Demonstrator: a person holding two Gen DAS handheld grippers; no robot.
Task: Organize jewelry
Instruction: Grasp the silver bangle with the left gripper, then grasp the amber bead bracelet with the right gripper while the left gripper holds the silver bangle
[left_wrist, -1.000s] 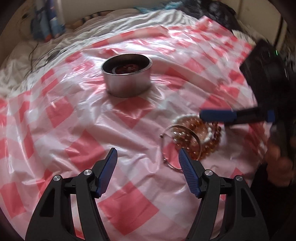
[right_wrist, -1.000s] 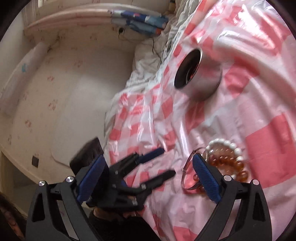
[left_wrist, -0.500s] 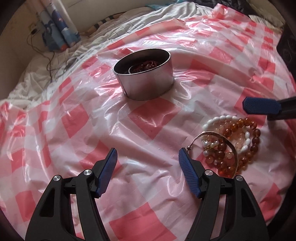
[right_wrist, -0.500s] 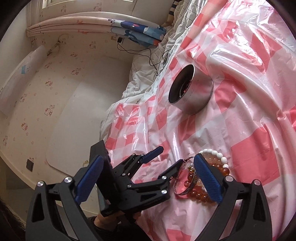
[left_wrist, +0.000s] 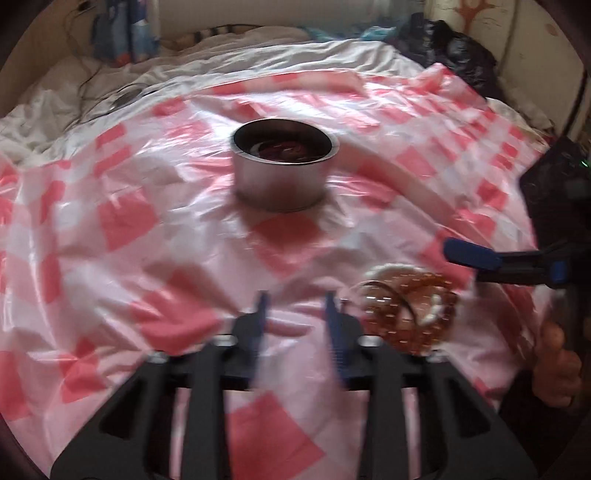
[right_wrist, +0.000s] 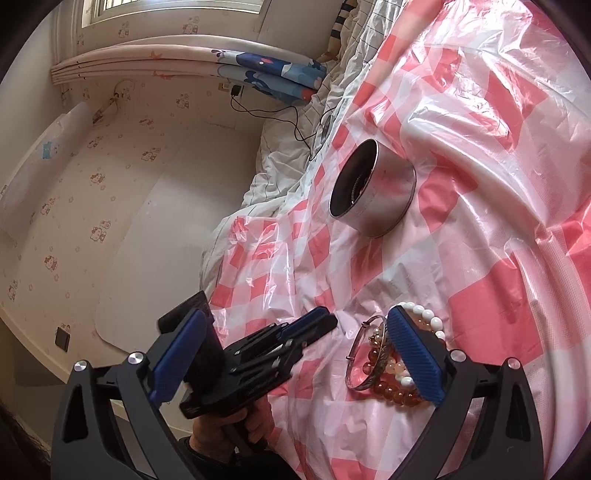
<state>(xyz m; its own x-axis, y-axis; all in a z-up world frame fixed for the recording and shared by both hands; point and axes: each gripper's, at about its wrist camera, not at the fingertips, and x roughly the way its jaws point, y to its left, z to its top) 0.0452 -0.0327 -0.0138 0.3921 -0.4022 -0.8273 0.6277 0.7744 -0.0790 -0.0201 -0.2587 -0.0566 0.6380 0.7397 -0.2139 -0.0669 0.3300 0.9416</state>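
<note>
The left gripper is hanging over the pink-checked plastic sheet on the bed, its fingers just now narrowing, still parted with nothing between them. Just to its right, the heap of bracelets is lying on the sheet: amber beads, white pearls, a thin metal bangle. The right gripper is standing wide open and empty beside the pile. The metal tin is sitting well beyond, already holding dark red jewelry.
</note>
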